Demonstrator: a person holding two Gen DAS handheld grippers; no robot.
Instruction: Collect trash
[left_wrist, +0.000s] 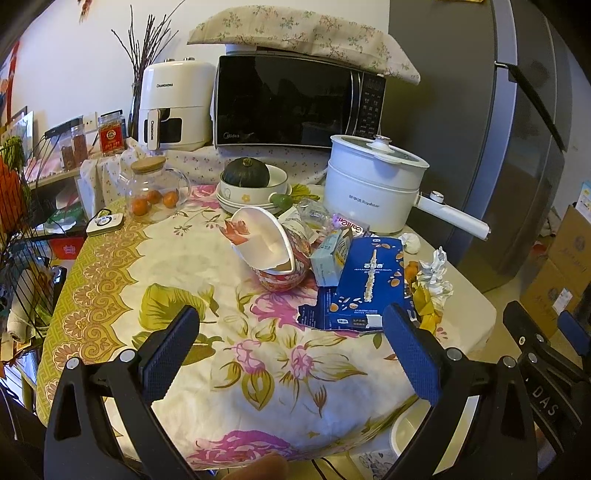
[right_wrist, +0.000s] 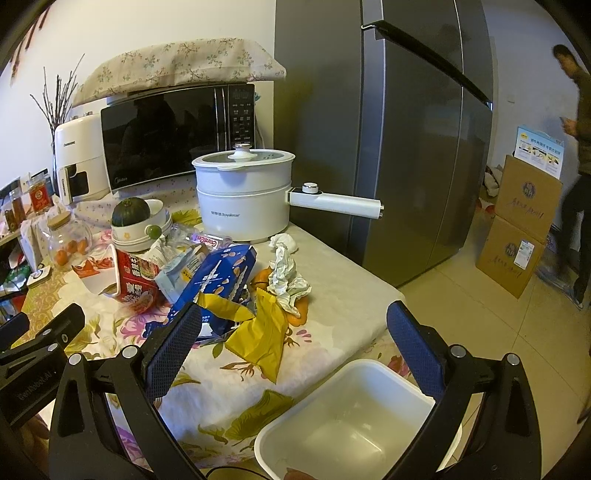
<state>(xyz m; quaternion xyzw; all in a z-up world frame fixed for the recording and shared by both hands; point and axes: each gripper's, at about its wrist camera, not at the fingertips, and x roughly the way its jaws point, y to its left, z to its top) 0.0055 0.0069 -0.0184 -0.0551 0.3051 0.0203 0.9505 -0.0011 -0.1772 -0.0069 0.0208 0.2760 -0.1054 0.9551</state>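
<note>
Trash lies in a heap on the floral tablecloth (left_wrist: 177, 266): a tipped red instant-noodle cup (left_wrist: 273, 251) (right_wrist: 129, 280), a blue snack box (left_wrist: 369, 284) (right_wrist: 218, 280), a pale blue carton (left_wrist: 330, 254) (right_wrist: 177, 273), a yellow wrapper (right_wrist: 262, 328) (left_wrist: 428, 314), crumpled white paper (left_wrist: 437, 273) (right_wrist: 286, 277) and a clear plastic bottle (left_wrist: 314, 214). My left gripper (left_wrist: 291, 332) is open and empty, short of the heap. My right gripper (right_wrist: 295, 328) is open and empty, above the yellow wrapper. A white bin (right_wrist: 354, 417) stands empty below the table edge.
A white electric pot (left_wrist: 369, 184) (right_wrist: 243, 192), stacked bowls with a squash (left_wrist: 251, 184) (right_wrist: 140, 221), a glass jar of oranges (left_wrist: 155, 192), a microwave (left_wrist: 295, 99) and an air fryer (left_wrist: 173, 107) stand behind. A grey fridge (right_wrist: 388, 129) is right. Cardboard boxes (right_wrist: 517, 221) and a person (right_wrist: 580, 147) are far right.
</note>
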